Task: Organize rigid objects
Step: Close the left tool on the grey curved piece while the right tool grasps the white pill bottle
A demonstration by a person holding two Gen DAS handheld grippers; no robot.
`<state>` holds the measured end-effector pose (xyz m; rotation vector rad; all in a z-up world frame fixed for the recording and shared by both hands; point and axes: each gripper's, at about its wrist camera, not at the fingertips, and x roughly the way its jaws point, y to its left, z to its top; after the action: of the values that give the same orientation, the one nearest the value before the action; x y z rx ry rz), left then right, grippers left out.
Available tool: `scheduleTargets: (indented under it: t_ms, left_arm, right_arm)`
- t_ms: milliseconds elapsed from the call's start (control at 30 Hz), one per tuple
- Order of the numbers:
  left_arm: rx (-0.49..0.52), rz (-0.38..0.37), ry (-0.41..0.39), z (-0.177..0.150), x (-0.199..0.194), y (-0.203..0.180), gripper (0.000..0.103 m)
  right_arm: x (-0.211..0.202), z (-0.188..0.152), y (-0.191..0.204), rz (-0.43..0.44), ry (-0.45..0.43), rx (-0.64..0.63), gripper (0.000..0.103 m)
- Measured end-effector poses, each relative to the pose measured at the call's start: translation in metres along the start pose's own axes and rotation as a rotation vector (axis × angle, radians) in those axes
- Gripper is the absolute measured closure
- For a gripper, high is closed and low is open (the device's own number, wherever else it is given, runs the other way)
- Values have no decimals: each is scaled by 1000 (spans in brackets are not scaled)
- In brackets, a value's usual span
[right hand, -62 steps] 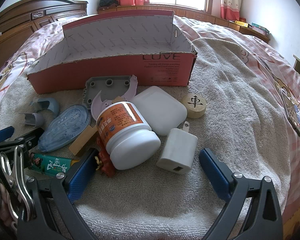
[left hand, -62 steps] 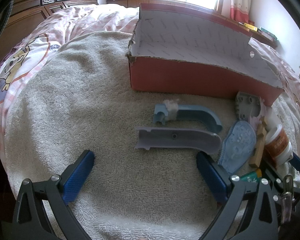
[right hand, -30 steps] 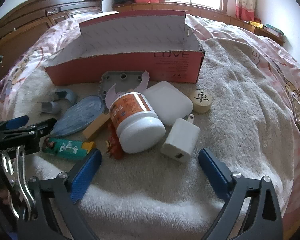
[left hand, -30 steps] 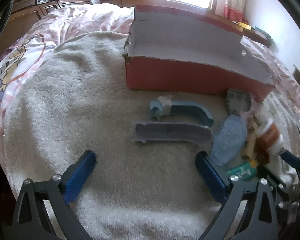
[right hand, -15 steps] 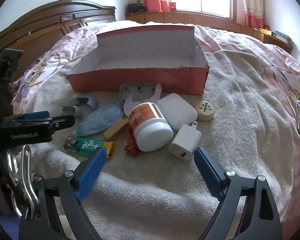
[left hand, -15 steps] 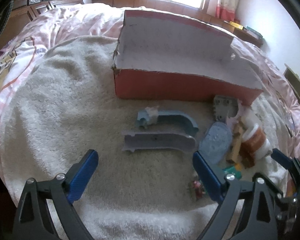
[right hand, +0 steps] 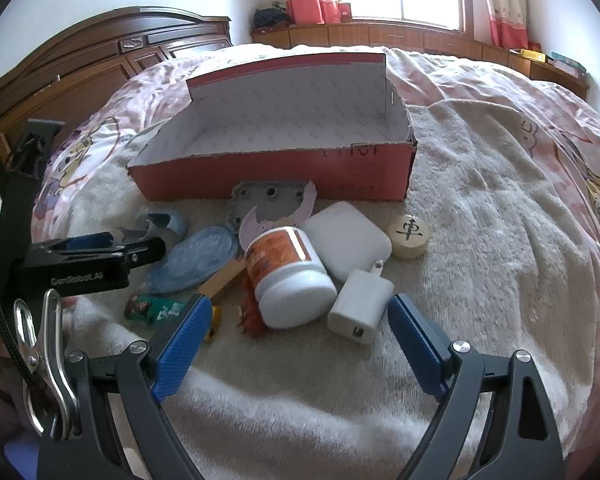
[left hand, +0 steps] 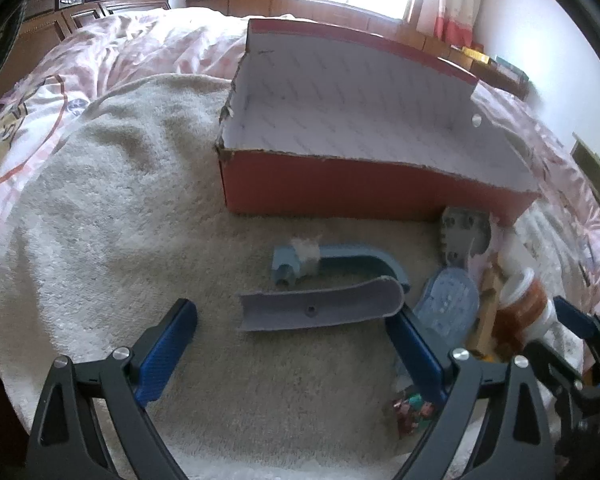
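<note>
An open red cardboard box (left hand: 360, 188), white inside, stands on the towel; nothing shows inside it. In front of it lie a blue curved part (left hand: 340, 258) and a grey curved shell (left hand: 320, 310). My left gripper (left hand: 290, 314) hovers open over the shell's near edge and touches nothing. In the right wrist view a white bottle with an orange label (right hand: 288, 272) lies on its side, beside a white charger (right hand: 360, 304), a white case (right hand: 348, 240) and a round chess piece (right hand: 409, 236). My right gripper (right hand: 300, 304) is open just short of the bottle and charger.
Left of the bottle lie a grey bracket (right hand: 268, 200), a blue oval plate (right hand: 196, 260), a wooden block (right hand: 224, 280), a green packet (right hand: 152, 308) and a small red toy (right hand: 252, 316). The left gripper's finger (right hand: 100, 256) reaches in there. The beige towel (left hand: 120, 220) covers a pink bedspread.
Both grippers have drawn back from the objects over the last two seconds, so the pile looks smaller. Both pairs of jaws stay wide. No object has shifted on the towel.
</note>
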<state>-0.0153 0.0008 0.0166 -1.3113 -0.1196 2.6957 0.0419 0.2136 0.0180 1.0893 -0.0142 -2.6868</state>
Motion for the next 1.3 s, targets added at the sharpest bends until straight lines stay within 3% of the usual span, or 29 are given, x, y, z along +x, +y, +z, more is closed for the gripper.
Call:
scheduleTargets:
  t_ms: [400, 533, 733, 833, 1133, 1300]
  left_arm:
    - [-5, 4, 26, 8, 7, 0, 5]
    - [42, 53, 33, 9, 13, -7, 4]
    - [21, 52, 13, 6, 12, -7, 3]
    - [17, 51, 10, 4, 9, -6, 4]
    - [-16, 27, -36, -3, -6, 3, 27]
    - [-19, 2, -37, -4, -11, 4, 28]
  right_arm:
    - [14, 27, 2, 8, 51, -8, 19]
    - [22, 26, 1, -37, 19, 56, 19]
    - [24, 24, 3, -37, -19, 65, 20]
    - [19, 22, -1, -23, -25, 84, 25]
    - [5, 11, 14, -7, -56, 28, 36]
    - [4, 13, 17, 6, -73, 20, 36]
